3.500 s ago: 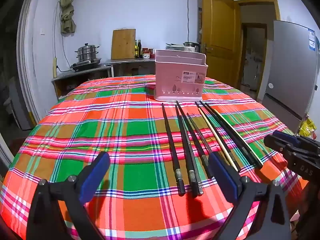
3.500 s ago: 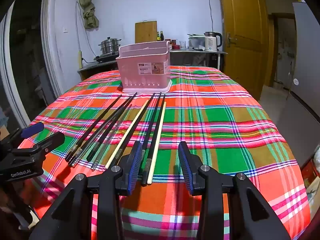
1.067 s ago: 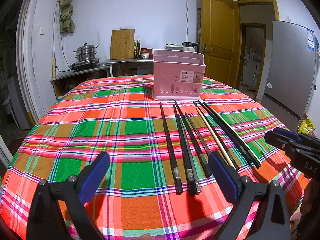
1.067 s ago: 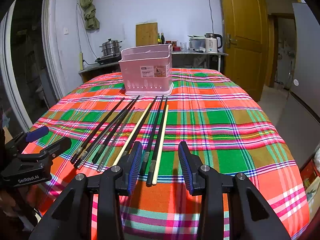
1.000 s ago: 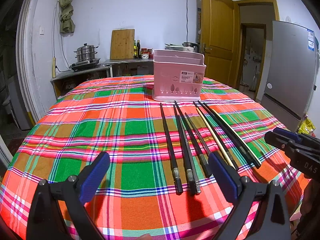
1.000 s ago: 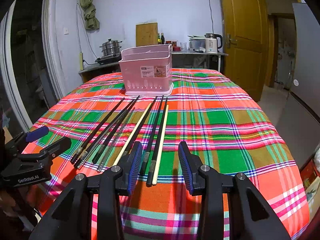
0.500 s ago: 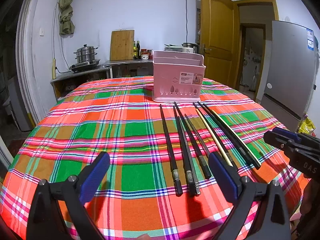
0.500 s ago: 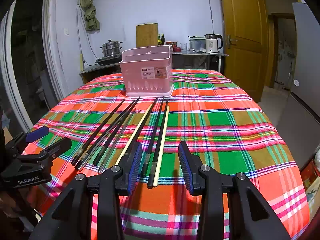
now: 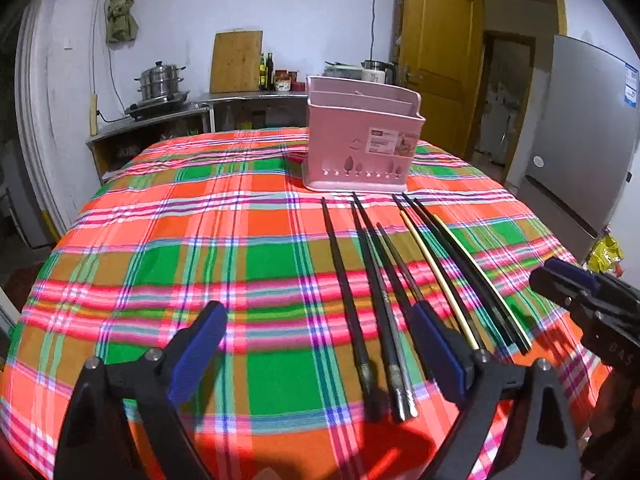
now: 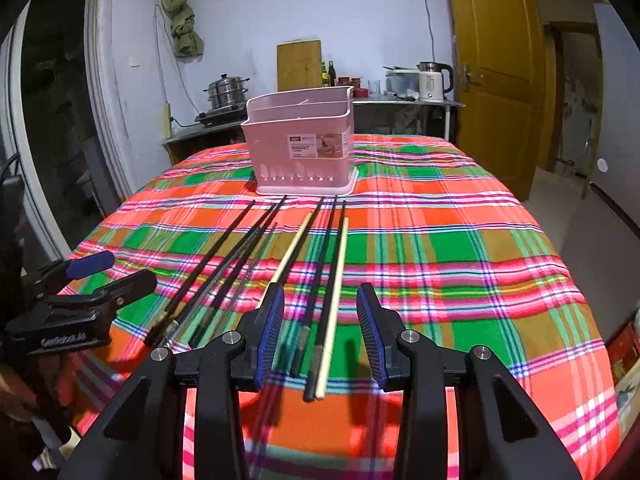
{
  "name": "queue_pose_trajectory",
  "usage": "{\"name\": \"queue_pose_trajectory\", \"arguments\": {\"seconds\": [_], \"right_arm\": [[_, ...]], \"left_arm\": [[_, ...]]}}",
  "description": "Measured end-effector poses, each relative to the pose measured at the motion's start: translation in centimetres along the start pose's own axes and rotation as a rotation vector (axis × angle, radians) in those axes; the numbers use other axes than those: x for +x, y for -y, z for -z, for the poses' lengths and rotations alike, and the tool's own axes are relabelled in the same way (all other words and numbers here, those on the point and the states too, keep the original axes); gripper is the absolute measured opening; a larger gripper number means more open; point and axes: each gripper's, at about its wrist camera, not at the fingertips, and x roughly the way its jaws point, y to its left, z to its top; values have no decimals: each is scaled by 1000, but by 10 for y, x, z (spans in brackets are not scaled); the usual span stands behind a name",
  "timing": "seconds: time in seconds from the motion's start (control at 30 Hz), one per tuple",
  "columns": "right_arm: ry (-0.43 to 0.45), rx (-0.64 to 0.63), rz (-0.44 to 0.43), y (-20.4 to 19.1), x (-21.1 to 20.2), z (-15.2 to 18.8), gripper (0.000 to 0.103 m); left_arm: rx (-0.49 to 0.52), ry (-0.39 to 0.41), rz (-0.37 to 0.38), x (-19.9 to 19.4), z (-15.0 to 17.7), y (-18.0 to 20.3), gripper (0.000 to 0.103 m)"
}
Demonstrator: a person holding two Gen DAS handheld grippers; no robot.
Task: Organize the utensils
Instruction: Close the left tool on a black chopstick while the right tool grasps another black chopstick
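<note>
A home kitchen: behind the plaid-clothed table, a counter holds a steamer pot, cutting board, bottles and kettle; a refrigerator stands to the table's right.

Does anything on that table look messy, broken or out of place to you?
Nothing stands out. The chopsticks lie in a loose row on the plaid tablecloth, not quite parallel, in front of the upright pink basket. No spill or damage shows.
</note>
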Motion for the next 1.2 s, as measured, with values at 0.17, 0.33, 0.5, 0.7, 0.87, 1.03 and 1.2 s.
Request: {"name": "queue_pose_trajectory", "arguments": {"seconds": [0.17,0.33,0.5,0.7,0.87,1.03,1.2], "right_arm": [[-34,15,-35,-1,17,-17,39],[-87,33,-59,1,43,-34,38],[-153,53,-100,2,77,-52,24],[-212,77,-128,4,117,-73,11],[-261,108,-114,10,145,-80,8],[-304,140,-117,16,165,-81,7],[-309,142,-117,19,174,-83,7]], "left_arm": [[-25,-55,10,22,-19,-11,90],[-26,-128,58,49,-35,-15,85],[-7,-176,72,79,-49,-14,76],[0,-222,104,108,-61,-12,61],[20,-246,116,120,-63,-6,55],[54,-237,84,125,-65,-2,55],[92,-225,48,128,-64,3,55]]}}
